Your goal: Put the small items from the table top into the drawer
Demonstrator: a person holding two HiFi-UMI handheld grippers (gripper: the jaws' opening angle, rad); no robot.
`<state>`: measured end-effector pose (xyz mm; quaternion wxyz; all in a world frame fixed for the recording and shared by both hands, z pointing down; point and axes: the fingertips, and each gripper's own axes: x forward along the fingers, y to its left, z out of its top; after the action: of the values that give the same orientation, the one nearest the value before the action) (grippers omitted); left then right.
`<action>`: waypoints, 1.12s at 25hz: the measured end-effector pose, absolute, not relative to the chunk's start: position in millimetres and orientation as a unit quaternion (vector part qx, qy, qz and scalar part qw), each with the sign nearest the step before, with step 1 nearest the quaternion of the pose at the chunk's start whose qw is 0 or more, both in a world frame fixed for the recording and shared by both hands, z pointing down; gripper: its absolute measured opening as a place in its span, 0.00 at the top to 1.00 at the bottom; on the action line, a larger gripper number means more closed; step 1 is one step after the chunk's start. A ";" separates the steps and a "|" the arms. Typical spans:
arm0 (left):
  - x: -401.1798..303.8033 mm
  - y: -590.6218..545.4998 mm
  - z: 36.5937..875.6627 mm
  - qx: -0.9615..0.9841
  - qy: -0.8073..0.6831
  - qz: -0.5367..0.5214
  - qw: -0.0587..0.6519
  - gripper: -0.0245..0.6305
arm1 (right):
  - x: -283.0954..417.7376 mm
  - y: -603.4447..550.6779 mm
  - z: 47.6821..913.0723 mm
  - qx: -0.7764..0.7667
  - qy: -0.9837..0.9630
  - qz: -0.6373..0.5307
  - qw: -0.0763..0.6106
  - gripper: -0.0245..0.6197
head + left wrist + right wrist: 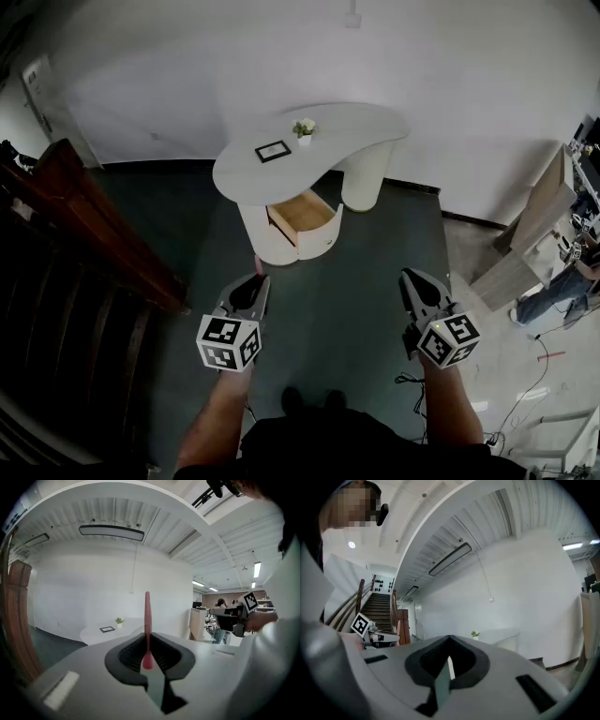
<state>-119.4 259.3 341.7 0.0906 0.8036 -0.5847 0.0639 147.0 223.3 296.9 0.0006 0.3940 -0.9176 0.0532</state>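
Place: the person stands well apart from the white table [361, 127] and holds both grippers low in front of the body.
Left gripper [261, 277]: its jaws are pressed together on a thin red stick [147, 620], which stands out past the tips. I cannot tell what kind of thing it is.
Right gripper [410, 276]: the jaws are closed to a thin slit, with nothing between them.
Drawer [302, 212]: it is pulled out under the table top, and the wooden bottom looks bare.
Small items: a picture frame [273, 151] lies flat near the middle of the table top. A little potted plant [304, 129] stands just behind it, apart from it.
Frame, handling: I think it is light and stiff, maybe with fragile glass. Because it lies flat, the jaws should pinch it at one edge.
Plant, handling: probably light and easy to tip over. It is better to take it by the pot, not by the soft leaves.
Red stick, handling: it is thin, so it may turn in the jaws if the hold is loose.
Progress: both items are on the table, so the task seems hardly begun.
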 end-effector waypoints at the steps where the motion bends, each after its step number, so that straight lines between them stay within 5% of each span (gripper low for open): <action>1: -117.3 259.7 341.7 0.804 -0.584 0.064 0.091 0.89 | 148.7 223.9 297.0 0.394 -0.918 0.054 0.000 0.97; 28: -60.0 284.8 350.4 0.786 -0.607 0.070 0.097 0.89 | 198.5 242.0 315.2 0.354 -0.931 0.085 -0.019 0.97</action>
<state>-60.0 284.8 350.4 0.0971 0.7857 -0.6069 0.0698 198.5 242.0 315.2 -0.0192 0.3541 -0.9312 0.0850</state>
